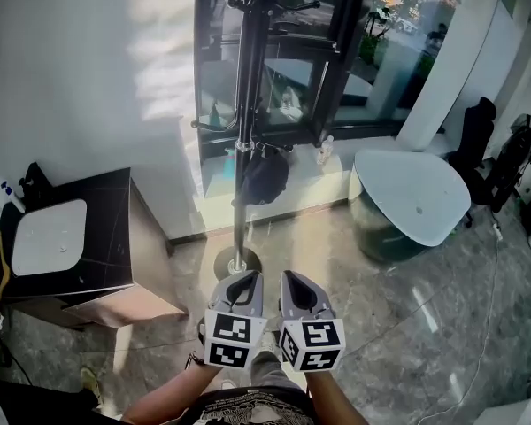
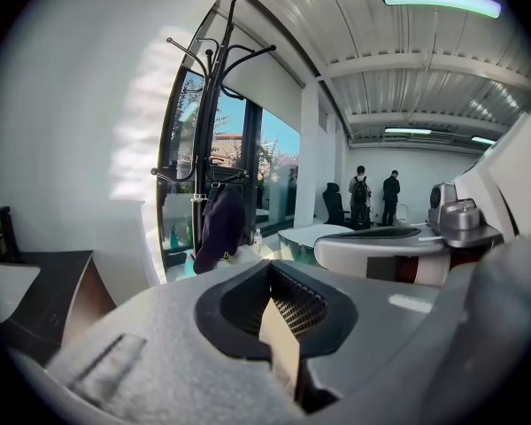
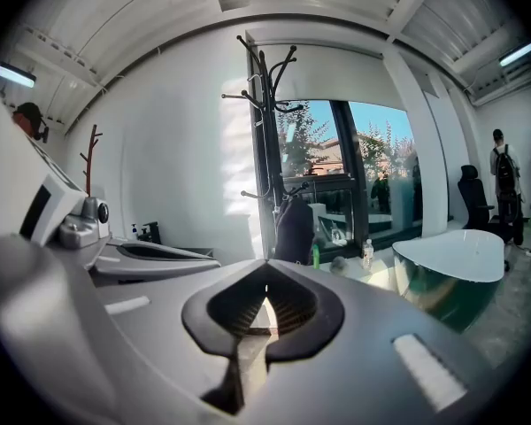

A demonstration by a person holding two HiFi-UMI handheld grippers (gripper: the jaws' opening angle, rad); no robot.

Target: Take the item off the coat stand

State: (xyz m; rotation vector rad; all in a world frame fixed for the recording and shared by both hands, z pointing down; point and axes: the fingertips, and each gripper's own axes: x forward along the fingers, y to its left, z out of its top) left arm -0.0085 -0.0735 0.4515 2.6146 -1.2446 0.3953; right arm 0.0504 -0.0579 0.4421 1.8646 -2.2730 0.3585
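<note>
A black coat stand (image 1: 242,104) rises in front of a dark-framed window, its round base (image 1: 237,260) on the stone floor. A dark cap (image 1: 265,177) hangs from a low hook on its pole. Both grippers are held side by side, low and short of the base: my left gripper (image 1: 246,279) and my right gripper (image 1: 294,279), each with its jaws together and nothing between them. The left gripper view looks over its shut jaws (image 2: 274,319) at the stand (image 2: 203,122) and the cap (image 2: 219,228). In the right gripper view the cap (image 3: 294,228) hangs beyond that gripper (image 3: 264,312).
A black cabinet with a white basin top (image 1: 71,237) stands at the left against the wall. A round white table (image 1: 416,193) is to the right of the stand, with a dark office chair (image 1: 478,140) behind it. Small bottles (image 1: 326,151) sit on the window sill. Two people (image 2: 360,193) stand far off.
</note>
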